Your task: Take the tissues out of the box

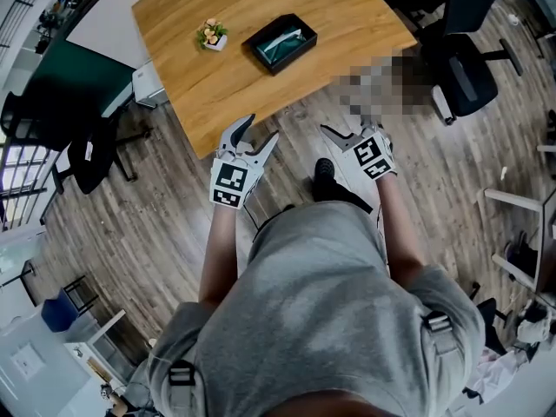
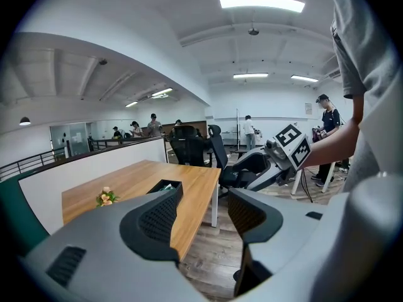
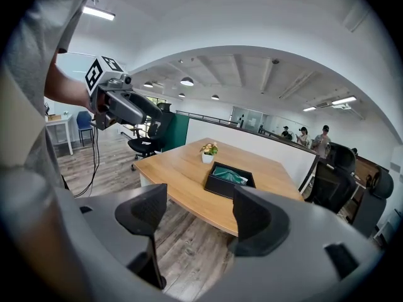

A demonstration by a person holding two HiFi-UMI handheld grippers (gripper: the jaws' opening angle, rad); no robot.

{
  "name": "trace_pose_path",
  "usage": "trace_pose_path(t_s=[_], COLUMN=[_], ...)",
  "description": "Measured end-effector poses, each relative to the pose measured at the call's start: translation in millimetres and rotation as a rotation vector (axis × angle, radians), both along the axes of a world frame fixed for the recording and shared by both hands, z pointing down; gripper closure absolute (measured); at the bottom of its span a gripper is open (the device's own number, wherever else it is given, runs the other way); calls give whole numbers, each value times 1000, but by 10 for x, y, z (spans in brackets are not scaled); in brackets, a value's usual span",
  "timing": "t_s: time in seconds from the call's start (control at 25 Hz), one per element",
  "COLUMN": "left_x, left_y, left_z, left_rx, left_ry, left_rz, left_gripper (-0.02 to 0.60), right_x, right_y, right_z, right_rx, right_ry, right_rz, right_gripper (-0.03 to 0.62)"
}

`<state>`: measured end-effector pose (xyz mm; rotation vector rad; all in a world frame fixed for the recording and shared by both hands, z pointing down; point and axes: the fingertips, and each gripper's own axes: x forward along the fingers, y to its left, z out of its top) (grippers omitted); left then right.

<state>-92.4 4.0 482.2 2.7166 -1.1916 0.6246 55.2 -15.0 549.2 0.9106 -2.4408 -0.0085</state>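
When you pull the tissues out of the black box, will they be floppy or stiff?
Probably floppy and light: the tissues look thin and crumpled. The box looks small and shallow on a smooth table, so it might slide or lift with the pull.

The right gripper's two dark grey jaws stand apart with nothing between them, well short of the light wooden table, on which an open black rectangular box holding greenish tissues lies near a small white-potted flower plant.
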Motion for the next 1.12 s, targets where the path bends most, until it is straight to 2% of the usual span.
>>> trace_pose_path(t_s=[0.4, 0.68, 1.12], left_x=[340, 484, 605], left_y=[-477, -698, -1059], left_z=[120, 114, 127], left_rx=[-17, -15, -14], left_ry=[-44, -72, -74], left_rz=[-88, -122, -137], left_gripper=[311, 311, 313], right_x=[343, 602, 612], right_y=[-646, -1110, -1316], right_z=[186, 182, 292], right_rx=[-16, 5, -28], right_ry=[-30, -33, -32], right_rz=[-75, -81, -116], right_gripper=[258, 260, 260])
